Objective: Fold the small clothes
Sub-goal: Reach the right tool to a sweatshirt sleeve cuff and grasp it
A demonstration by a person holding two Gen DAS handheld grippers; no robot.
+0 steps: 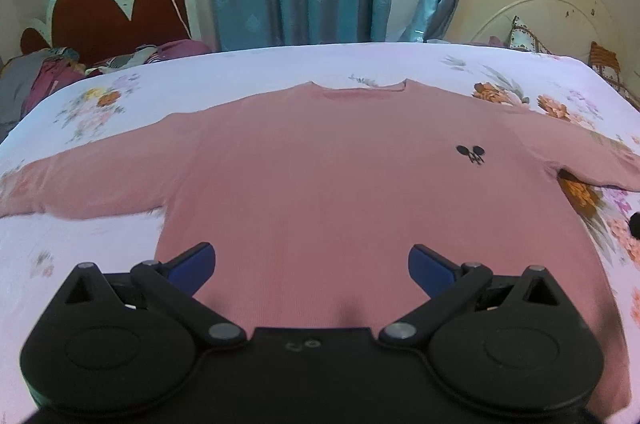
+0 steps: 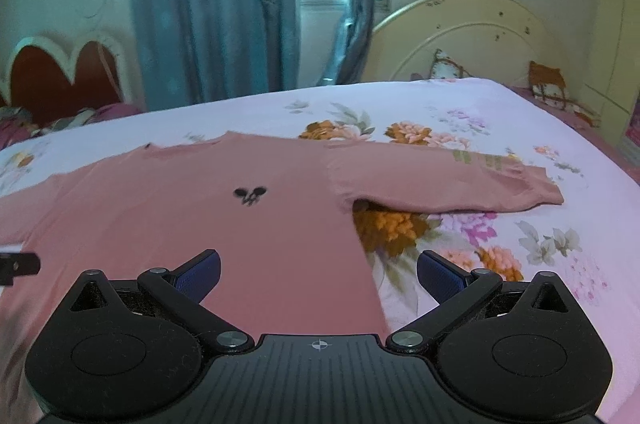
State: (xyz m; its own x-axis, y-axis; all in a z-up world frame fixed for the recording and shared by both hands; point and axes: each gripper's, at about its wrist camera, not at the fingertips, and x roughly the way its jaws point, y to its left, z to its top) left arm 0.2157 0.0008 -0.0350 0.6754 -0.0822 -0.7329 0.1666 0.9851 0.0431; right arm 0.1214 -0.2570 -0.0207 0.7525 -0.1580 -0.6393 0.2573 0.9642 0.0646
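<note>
Pink long-sleeved knit sweater (image 1: 320, 164) lying flat on the floral bedsheet (image 2: 520, 244) (both sleeves spread), left gripper (image 1: 312, 264) and right gripper (image 2: 318, 270) hovering near, released.

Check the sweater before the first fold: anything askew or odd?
Nothing stands out. The pink sweater lies flat, front up, on the floral bedsheet, both sleeves spread sideways. The left gripper and right gripper are open above its hem.

Home bedroom: floral-sheet bed (image 2: 460, 112) w/ cream headboard (image 2: 472, 36), teal curtains (image 2: 216, 4), pillows (image 2: 548, 84).
</note>
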